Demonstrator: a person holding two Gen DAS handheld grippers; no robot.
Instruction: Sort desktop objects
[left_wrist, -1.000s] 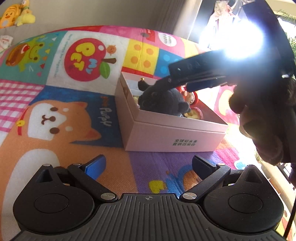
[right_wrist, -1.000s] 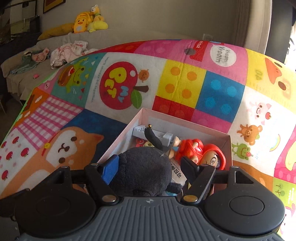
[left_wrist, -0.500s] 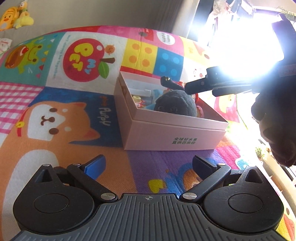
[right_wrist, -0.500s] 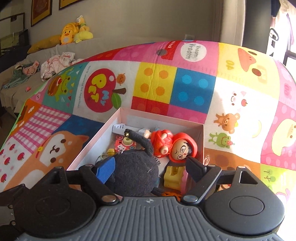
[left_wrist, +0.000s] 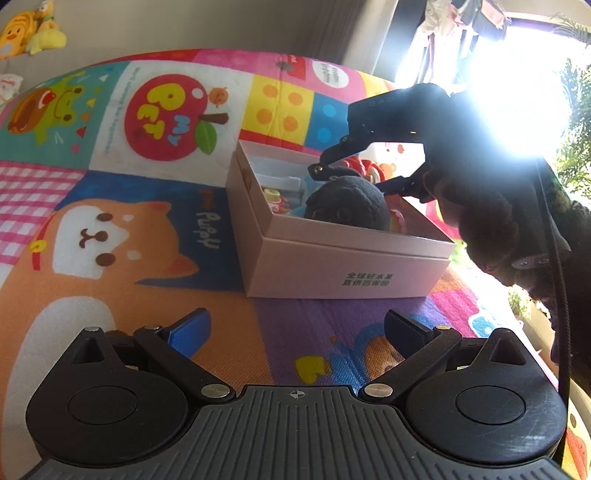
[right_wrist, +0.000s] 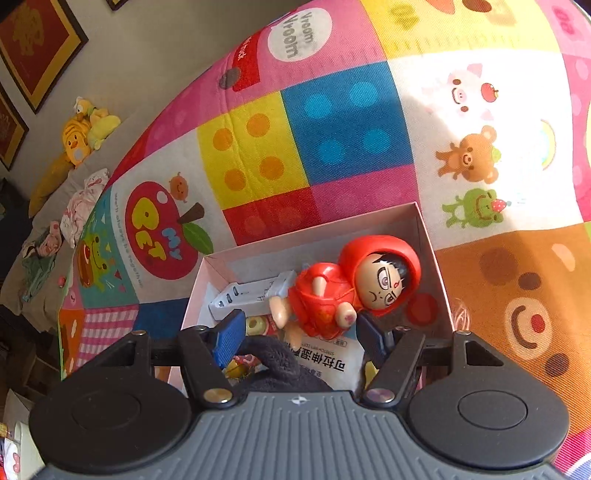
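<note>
Right wrist: figurine (right_wrist: 354, 288) head rightward.

Left gripper (left_wrist: 295, 328) hangs level, jaws apart, empty. Right gripper (right_wrist: 299, 332), jaws just narrowing, gripping nothing, tilts over the pink box (left_wrist: 347, 258).

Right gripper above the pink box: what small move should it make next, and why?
Probably lift the right gripper straight up, clear of the pink box. The dark plush toy already lies inside, and the jaws, which have just been closing a little, stand apart with only part of it between them, not pressed.
</note>
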